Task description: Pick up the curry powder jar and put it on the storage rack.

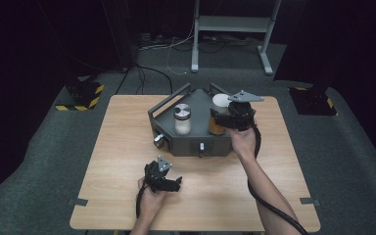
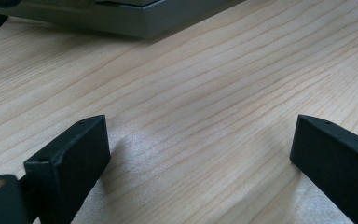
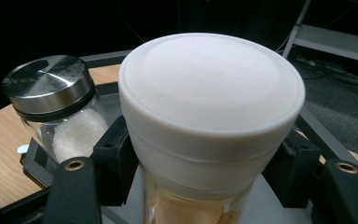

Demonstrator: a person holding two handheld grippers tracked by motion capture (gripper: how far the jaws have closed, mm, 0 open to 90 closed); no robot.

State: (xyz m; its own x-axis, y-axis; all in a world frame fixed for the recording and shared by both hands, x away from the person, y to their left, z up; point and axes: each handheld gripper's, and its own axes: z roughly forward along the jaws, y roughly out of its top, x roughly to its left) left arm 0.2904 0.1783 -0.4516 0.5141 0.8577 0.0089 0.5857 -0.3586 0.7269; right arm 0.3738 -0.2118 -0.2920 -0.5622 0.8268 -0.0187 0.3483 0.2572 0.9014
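At the right rear of the grey tray (image 1: 169,105), the right gripper (image 1: 229,119) is clamped on a white-capped jar (image 3: 212,93) with amber-brown contents, black pads (image 3: 116,158) pressing both sides just under the cap's lower edge; jar stands upright over the tray floor, can't tell if base rests on it or is just lifted; beside it, apart, a glass shaker (image 3: 56,109) with steel lid and white grains, also upright in the tray; tray sits mid-back on the wooden table (image 1: 122,147), knobs on its front face; left gripper (image 1: 169,183) rests low over bare table near the front edge, jaws spread wide, nothing between them, well apart from the tray; handling guess: jar body looks like clear glass or hard plastic, stiff, smooth, so slippery under pads and breakable if dropped, moderate weight with filling; the cap's flared rim gives a ledge above the pads, so gripping right below it looks like a sound hold against slipping down; cap may be loose, so don't lift by cap alone, keep jar vertical
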